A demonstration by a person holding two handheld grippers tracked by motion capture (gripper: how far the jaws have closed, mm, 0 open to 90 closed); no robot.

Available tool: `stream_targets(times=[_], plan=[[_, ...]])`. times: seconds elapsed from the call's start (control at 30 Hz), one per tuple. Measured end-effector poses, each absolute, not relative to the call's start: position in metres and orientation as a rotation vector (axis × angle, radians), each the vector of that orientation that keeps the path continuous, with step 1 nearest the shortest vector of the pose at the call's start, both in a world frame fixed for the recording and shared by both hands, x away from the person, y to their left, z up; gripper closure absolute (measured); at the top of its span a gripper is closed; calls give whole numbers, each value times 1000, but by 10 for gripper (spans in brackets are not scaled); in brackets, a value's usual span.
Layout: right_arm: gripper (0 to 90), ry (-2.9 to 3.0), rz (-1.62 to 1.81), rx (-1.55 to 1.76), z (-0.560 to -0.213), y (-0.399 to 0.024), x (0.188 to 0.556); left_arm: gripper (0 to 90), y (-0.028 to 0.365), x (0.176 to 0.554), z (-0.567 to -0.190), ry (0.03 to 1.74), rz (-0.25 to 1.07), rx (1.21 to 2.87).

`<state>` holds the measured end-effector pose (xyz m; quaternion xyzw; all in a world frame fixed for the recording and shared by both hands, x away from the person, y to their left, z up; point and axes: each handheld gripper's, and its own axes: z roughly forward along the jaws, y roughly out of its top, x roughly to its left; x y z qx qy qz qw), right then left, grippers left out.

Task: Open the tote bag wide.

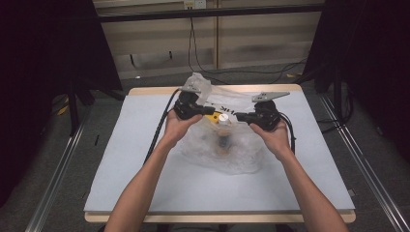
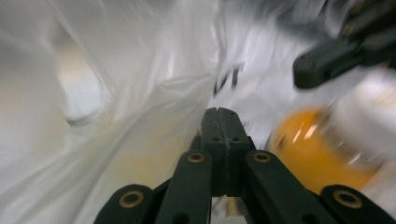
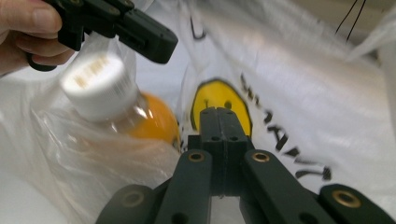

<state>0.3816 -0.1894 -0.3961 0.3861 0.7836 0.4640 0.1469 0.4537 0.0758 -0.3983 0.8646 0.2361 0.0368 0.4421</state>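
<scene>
- Near the table's (image 1: 145, 188) middle lies a clear plastic bag (image 1: 232, 154), crumpled, printed with a yellow smiley face (image 3: 219, 105) and black letters
- Inside the bag's mouth a bottle (image 1: 223, 126) holds orange liquid under a white cap (image 3: 95, 84), between the two grippers
- The left gripper (image 1: 209, 110) has its jaws pressed together, pinching the bag's film just left of the bottle
- The right gripper (image 1: 237, 116) also has its jaws together, nipping the bag's film just right of the cap
- Beyond the table, cables (image 1: 241, 71) trail over the floor
</scene>
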Motion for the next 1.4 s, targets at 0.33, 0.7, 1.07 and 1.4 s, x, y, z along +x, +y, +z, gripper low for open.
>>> stream_targets(times=[0.33, 0.7, 1.07, 1.4], plan=[[900, 2385, 1215, 1198, -455, -194, 379, 900, 90, 459, -454, 691, 35, 2277], [900, 2449, 1143, 1230, -486, -201, 370, 900, 115, 454, -479, 720, 6, 2291], [900, 2488, 1176, 1166, -487, -203, 345, 900, 138, 414, -482, 628, -56, 2270], [900, 2501, 1202, 1085, -474, -194, 330, 900, 149, 387, -459, 546, -49, 2172]])
